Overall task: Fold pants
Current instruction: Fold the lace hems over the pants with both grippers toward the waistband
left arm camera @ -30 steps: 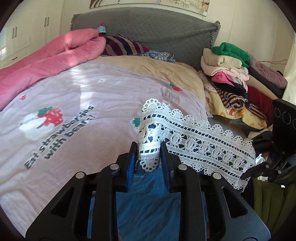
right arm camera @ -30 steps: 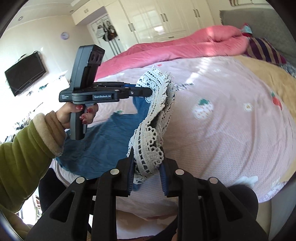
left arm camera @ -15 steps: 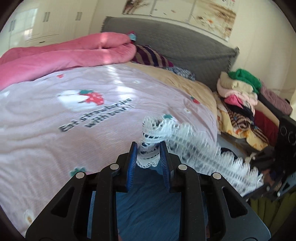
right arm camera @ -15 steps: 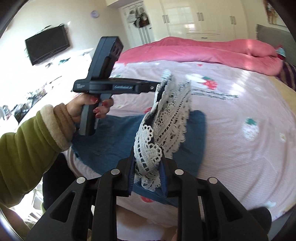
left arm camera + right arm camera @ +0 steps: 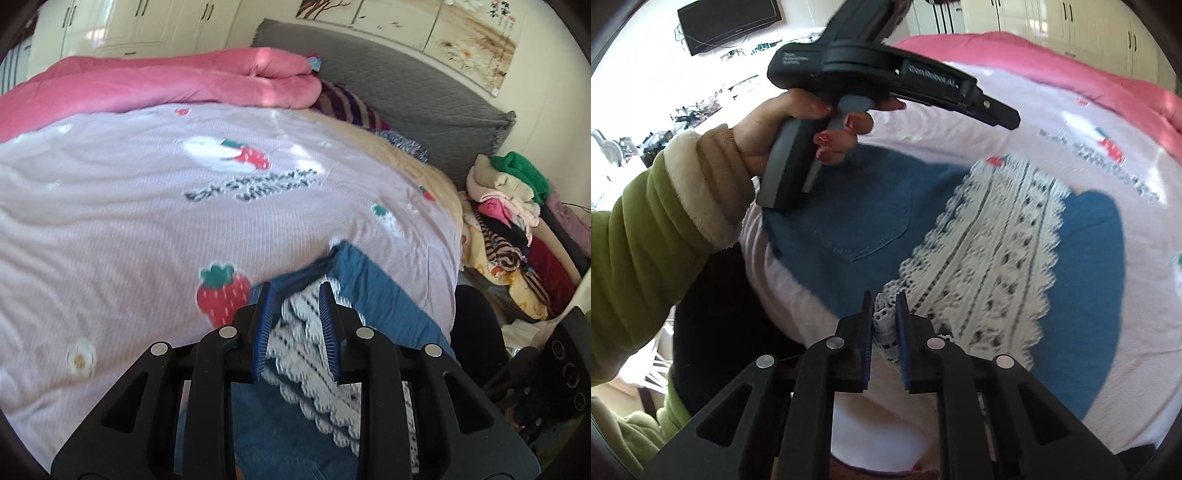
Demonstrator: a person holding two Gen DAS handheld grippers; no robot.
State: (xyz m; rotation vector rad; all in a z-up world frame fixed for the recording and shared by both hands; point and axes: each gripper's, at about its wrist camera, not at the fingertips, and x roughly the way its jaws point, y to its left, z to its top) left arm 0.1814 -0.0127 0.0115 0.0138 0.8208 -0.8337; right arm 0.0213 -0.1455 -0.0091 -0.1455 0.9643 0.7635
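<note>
The pants are blue denim with a wide white lace hem, lying folded on the pink strawberry bedspread. The lace hem lies flat across the denim. My right gripper is shut on a corner of the lace at the bed's near edge. My left gripper is open, its jaws apart over the lace and denim, not clamping them. In the right wrist view the left gripper hovers above the pants, held by a hand in a green sleeve.
A rolled pink duvet lies along the far side of the bed. A grey headboard stands at the back. A heap of clothes sits to the right of the bed. A TV hangs on the wall.
Both grippers carried the lace hem down from the air and laid it over the denim. My left gripper has opened and let the lace go; the right still holds it.
</note>
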